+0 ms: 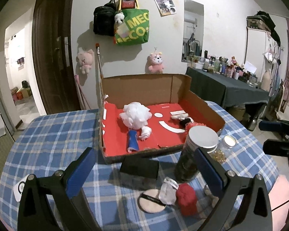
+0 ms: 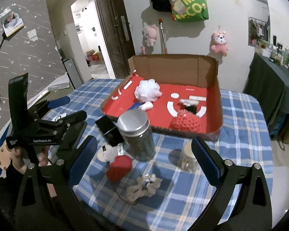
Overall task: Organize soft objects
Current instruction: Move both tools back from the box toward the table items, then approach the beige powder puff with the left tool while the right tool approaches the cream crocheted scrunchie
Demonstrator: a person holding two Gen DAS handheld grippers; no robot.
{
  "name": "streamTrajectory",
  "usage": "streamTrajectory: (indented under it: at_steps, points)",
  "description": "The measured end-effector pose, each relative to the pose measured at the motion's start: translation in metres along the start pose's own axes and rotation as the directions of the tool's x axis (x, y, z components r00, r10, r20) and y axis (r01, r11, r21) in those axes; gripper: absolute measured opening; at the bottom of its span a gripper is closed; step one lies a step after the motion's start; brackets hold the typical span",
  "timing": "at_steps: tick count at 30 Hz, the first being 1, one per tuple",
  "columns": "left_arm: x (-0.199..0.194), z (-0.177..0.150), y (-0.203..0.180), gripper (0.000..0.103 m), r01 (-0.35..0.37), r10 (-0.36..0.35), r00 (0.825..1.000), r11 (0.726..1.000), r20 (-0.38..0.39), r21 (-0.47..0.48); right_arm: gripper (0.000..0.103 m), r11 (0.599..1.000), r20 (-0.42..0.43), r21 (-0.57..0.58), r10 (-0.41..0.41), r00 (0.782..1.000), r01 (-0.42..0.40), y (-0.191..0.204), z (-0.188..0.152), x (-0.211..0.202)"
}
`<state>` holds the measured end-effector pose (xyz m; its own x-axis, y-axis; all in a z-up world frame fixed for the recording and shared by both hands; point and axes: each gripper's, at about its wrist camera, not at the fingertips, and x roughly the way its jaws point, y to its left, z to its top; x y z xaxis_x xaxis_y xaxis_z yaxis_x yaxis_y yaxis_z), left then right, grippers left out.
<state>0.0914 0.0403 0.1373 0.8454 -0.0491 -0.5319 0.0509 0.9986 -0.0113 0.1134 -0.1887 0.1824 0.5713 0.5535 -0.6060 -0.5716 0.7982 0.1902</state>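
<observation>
A cardboard box (image 1: 183,90) (image 2: 213,80) with a red floor stands on the plaid table. It holds a white bath pouf (image 1: 135,116) (image 2: 148,90), a blue roll (image 1: 132,141), a small white piece (image 1: 146,132) and a red knitted thing (image 2: 186,123). On the cloth in front lie a red soft object (image 1: 186,199) (image 2: 119,167), a round powder puff (image 1: 151,200) and a beige scrunchie (image 2: 144,186). My left gripper (image 1: 144,165) is open above the puff and red object. My right gripper (image 2: 144,157) is open above the scrunchie. The left gripper also shows in the right wrist view (image 2: 67,108).
A tall dark jar with a metal lid (image 1: 196,150) (image 2: 137,134) and a small glass jar (image 1: 224,148) (image 2: 187,157) stand in front of the box. A black box (image 1: 139,166) (image 2: 108,130) lies beside them. A cluttered dresser (image 1: 227,88) stands at the right.
</observation>
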Motion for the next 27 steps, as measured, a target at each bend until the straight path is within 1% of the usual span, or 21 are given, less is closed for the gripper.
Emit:
streamTrajectory:
  at_steps: [5, 12, 18, 22, 27]
  points:
    - [-0.004, -0.014, -0.002, 0.103, -0.015, 0.015, 1.0, 1.0, -0.015, 0.015, 0.1, 1.0, -0.002, 0.019, 0.001, 1.0, -0.001, 0.003, -0.015, -0.001]
    - [-0.003, -0.04, -0.011, 0.103, 0.019, -0.017, 0.998, 0.999, -0.061, 0.033, 0.1, 0.998, -0.027, 0.055, 0.004, 1.0, -0.003, 0.002, -0.038, 0.008]
    - [0.002, -0.053, -0.009, 0.103, 0.018, -0.016, 0.995, 1.0, -0.097, 0.021, 0.1, 0.998, -0.051, 0.052, -0.021, 0.998, 0.023, 0.003, -0.052, 0.017]
    - [0.004, -0.062, -0.005, 0.103, 0.017, -0.015, 0.992, 1.0, -0.123, 0.012, 0.1, 0.997, -0.075, 0.068, -0.018, 0.997, 0.023, 0.002, -0.065, 0.025]
    - [0.005, -0.079, 0.003, 0.103, 0.019, -0.021, 0.987, 1.0, -0.158, -0.015, 0.1, 0.996, -0.104, 0.067, -0.045, 0.993, 0.052, 0.002, -0.079, 0.035]
